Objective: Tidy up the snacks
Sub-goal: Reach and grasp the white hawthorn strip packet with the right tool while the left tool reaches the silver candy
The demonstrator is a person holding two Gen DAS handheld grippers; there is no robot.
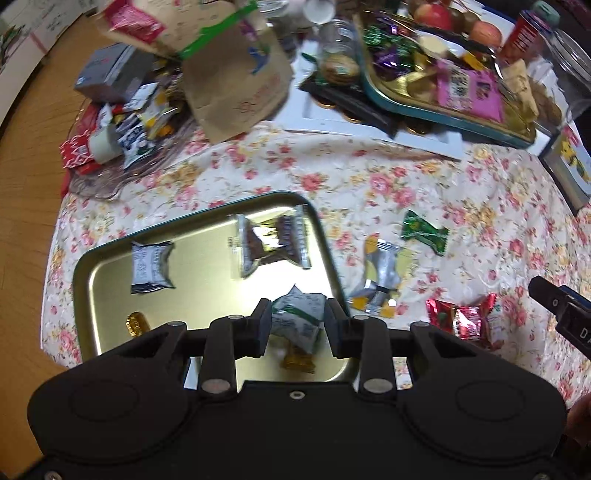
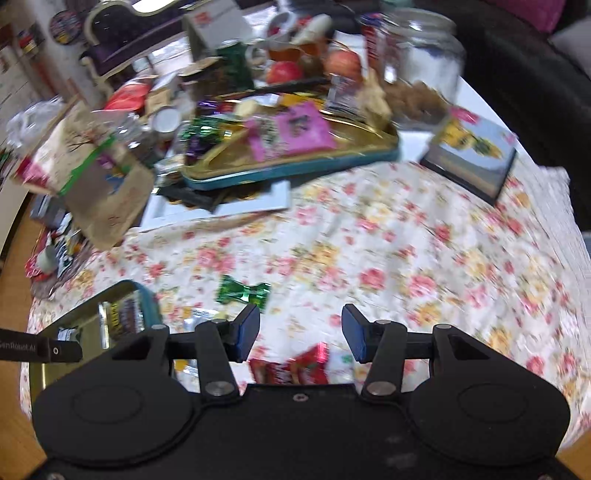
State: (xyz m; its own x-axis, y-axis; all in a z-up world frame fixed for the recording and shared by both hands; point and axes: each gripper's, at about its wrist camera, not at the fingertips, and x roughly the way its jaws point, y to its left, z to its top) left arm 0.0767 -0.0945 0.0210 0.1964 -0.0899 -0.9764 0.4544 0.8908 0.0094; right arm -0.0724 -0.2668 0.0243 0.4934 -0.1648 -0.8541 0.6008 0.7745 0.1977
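A gold tray with a teal rim [image 1: 110, 280] lies on the floral cloth. It holds a white-and-dark packet [image 1: 151, 267], a brown packet [image 1: 271, 242] and gold candies [image 1: 136, 324]. My left gripper [image 1: 297, 326] is over the tray's near right corner, its fingers on either side of a white-and-green packet [image 1: 299, 319]. A green candy [image 1: 424, 230], a silver-yellow wrapper [image 1: 382, 273] and red packets [image 1: 461, 321] lie on the cloth right of the tray. My right gripper [image 2: 299, 332] is open and empty above the red packets [image 2: 291, 365]; the green candy [image 2: 242, 290] lies ahead of it.
At the back stand a second gold tray [image 2: 295, 162] full of sweets on a white board, a brown paper bag [image 1: 236, 81], apples [image 1: 432, 16], glass jars [image 2: 421, 48], a framed picture [image 2: 472, 158] and a heap of wrappers [image 1: 118, 129] at the left. The table edge curves at the left.
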